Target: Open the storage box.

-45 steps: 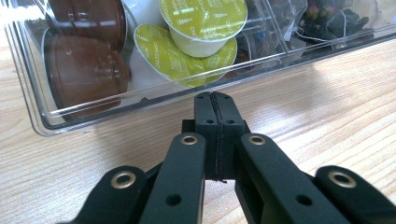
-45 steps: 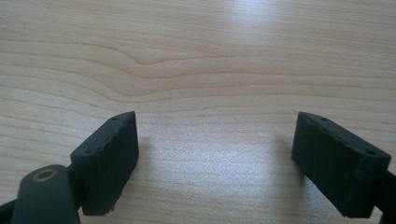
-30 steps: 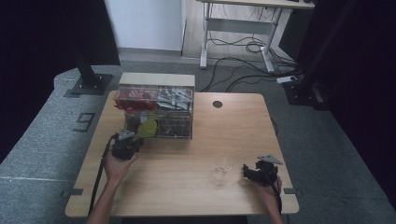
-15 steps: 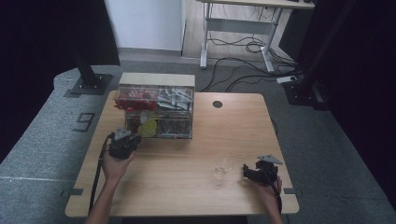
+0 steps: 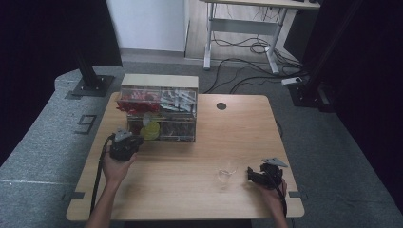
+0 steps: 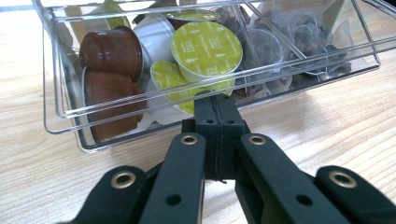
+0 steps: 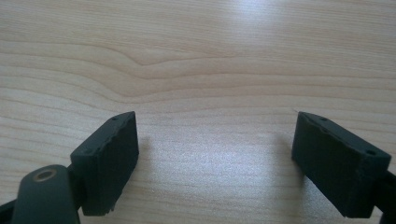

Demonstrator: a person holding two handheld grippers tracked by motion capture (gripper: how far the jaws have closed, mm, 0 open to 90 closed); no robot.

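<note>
Clear drawer of the acrylic organiser, lower tier, pulled out toward the person at the worktop's far left. It holds coffee capsules: brown ones at one end, lime-lidded ones in the middle, clear-wrapped sachets in the next compartment.

Left gripper sits directly in front of the drawer's front wall, jaws pressed together, tips at or just against the lower front edge; whether they pinch a lip of the drawer I cannot tell. The drawer's long axis runs crosswise to the gripper's line; its slide direction runs along that line, so a straight push or pull would move it.

In the high view the left gripper is just beside the organiser. Right gripper rests well apart at the near right, beside a small clear glass. Its jaws stand wide apart over bare wood, holding nothing. Left hand is clearly the nearer one.
</note>
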